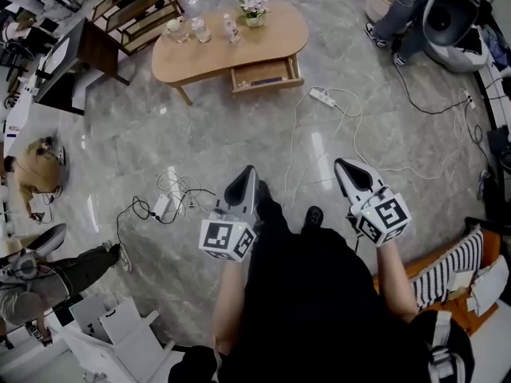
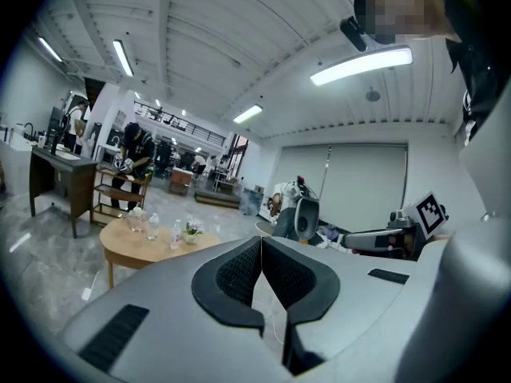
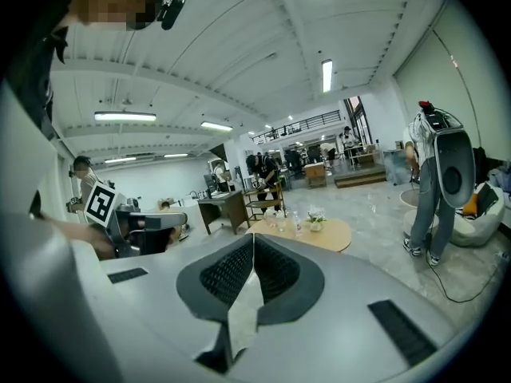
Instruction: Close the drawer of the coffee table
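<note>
Wooden drawer [image 1: 266,75] sits pulled out of the front of the curved counter [image 1: 287,38], well ahead of me across the marble floor [image 1: 200,134], nowhere near my reach yet. Left gripper [image 1: 247,174] has its jaws pressed together with nothing between them, and the right gripper [image 1: 345,168] is the same: closed tight, empty, both pointing toward that counter.

So what can bite me from here? First, the floor. A power strip [image 1: 322,96] lies just in front of the drawer, and white cables [image 1: 292,154] trail from it right across my path; catch a foot on those and I could stumble into the counter.

Second, the push itself. Narrow closed jaw tips on a flat drawer front could skid off, and pressing at one end only might skew the drawer so it jams.

Third, the bottles [image 1: 200,29] and the flower pot [image 1: 254,8] standing on top: slam the drawer home and they may well topple
</note>
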`<state>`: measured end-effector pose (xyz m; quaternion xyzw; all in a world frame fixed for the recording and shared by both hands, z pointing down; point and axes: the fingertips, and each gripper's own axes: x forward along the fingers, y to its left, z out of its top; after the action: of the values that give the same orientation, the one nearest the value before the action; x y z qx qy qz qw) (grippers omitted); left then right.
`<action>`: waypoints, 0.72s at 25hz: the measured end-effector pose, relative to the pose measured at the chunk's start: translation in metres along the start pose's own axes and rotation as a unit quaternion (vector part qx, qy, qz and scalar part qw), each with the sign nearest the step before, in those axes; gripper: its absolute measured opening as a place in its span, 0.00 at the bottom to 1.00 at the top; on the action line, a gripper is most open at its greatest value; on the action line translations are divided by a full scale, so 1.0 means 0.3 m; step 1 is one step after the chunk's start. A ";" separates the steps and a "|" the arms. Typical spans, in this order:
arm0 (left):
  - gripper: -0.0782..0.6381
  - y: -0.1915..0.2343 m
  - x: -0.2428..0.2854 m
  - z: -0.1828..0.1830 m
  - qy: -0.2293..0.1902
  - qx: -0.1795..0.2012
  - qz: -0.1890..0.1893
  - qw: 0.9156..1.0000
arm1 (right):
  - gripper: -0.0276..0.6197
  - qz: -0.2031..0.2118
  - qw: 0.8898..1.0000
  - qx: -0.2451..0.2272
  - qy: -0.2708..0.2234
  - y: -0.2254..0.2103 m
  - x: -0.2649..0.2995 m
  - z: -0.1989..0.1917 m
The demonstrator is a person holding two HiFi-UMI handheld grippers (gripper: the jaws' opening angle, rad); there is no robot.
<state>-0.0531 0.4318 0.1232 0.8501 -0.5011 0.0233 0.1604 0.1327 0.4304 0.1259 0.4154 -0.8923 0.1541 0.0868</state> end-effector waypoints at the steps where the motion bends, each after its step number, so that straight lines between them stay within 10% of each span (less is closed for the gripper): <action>1: 0.13 0.040 0.015 0.016 -0.001 -0.001 -0.002 1.000 | 0.06 -0.005 1.000 -0.003 0.005 0.001 0.041 0.010; 18: 0.13 0.536 0.164 0.147 0.018 0.003 -0.059 0.998 | 0.06 -0.020 0.999 -0.025 -0.026 0.106 0.544 0.152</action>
<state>-0.1723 0.3054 0.1312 0.8780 -0.4471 0.0304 0.1681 0.0027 0.3173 0.1228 0.4349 -0.8893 0.1186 0.0768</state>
